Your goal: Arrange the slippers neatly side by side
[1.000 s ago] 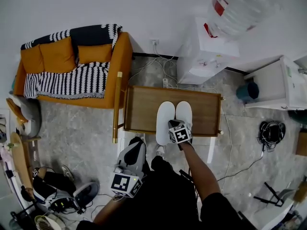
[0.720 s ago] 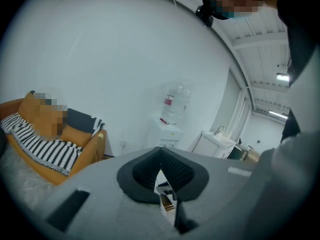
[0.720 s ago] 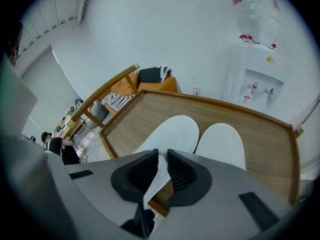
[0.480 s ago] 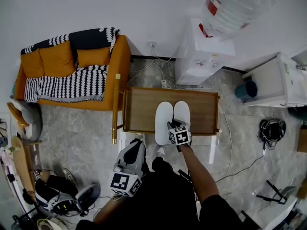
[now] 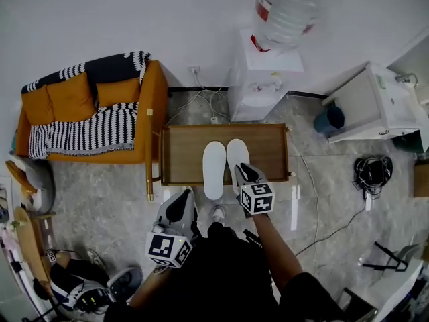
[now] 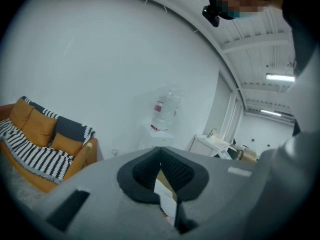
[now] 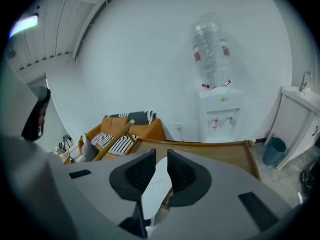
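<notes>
Slippers (image 5: 214,170), both white, lie lengthwise and side by side in the middle of the wooden tabletop (image 5: 184,154). The right gripper (image 5: 242,171) hangs over the near end of the right slipper (image 5: 235,154). Its jaws have just been opening and stand apart, gripping nothing. The left gripper (image 5: 186,198) is nearer and to the left, off the tabletop, with its jaws closed and empty.
</notes>
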The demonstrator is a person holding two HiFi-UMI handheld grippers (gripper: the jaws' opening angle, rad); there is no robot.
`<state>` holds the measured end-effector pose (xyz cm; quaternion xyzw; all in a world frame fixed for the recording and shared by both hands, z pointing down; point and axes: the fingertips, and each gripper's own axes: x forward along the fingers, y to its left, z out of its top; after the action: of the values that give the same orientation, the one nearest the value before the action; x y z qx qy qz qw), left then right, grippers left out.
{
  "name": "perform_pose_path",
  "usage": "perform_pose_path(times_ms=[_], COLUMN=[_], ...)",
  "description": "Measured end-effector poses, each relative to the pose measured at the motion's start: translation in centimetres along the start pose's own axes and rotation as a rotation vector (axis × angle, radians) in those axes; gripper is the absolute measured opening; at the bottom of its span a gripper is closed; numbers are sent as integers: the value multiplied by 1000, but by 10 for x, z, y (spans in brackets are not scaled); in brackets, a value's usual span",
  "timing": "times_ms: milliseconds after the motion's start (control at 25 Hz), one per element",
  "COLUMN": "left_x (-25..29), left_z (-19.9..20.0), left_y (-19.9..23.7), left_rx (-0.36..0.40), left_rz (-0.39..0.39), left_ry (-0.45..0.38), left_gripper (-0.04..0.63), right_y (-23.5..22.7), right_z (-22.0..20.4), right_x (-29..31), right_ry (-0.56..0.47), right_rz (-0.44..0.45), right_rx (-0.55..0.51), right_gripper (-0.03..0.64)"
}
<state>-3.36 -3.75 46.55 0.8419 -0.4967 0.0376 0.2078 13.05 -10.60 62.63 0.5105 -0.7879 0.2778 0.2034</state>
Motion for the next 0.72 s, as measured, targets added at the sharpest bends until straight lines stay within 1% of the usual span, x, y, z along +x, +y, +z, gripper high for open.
perform_pose_path(times_ms=[160,360,560,720], left_x=[-3,-9,-7,-6], left_z=[2,-2,-4,-3], left_y=[-17,-34,-43,-50], left_rx=[25,36,53,62], left_rz=[-11,-5,-15,-24], left_ry=[-25,-32,-36,-38], left_gripper=[12,12,12,12], right_y=[6,24,38,48], right_z=[23,31,30,26], right_x=[-53,-116,-148,-157], right_ry=[-99,-197,-243,-243], right_rz=[1,8,7,18], right_rx=[31,41,32,35], right_gripper=[46,27,14,12])
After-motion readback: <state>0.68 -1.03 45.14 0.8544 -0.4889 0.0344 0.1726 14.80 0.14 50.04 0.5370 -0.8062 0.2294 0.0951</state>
